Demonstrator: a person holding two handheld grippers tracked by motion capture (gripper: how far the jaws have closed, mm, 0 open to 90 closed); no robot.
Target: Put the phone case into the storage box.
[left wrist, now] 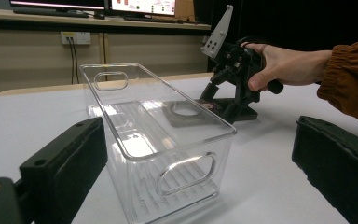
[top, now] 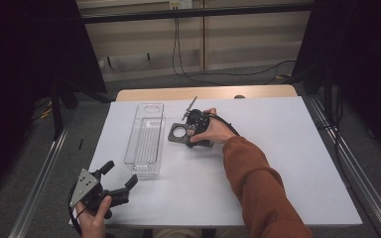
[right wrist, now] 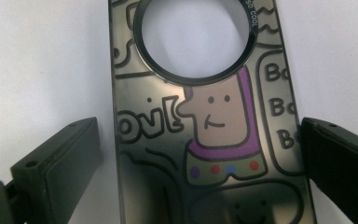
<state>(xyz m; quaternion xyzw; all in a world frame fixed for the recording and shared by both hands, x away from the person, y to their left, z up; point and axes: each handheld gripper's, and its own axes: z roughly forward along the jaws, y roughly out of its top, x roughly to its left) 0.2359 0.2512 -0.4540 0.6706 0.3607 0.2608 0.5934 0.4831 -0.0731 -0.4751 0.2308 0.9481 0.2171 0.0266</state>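
The left gripper (top: 119,178) rests at the near left of the worktop (top: 278,148), held in the person's left hand (top: 93,217), which comes in from the near edge. Its two black fingers (top: 129,182) are spread wide apart and point toward the far right, with the grey three-cornered plate on top. The right arm, in a rust-orange sleeve (top: 258,188), reaches from the near right toward the middle of the worktop. The right hand (top: 213,130) grips the right gripper (top: 188,133) tipped steeply downward. In the right gripper view its fingers (right wrist: 70,163) stand apart, clear on both sides.
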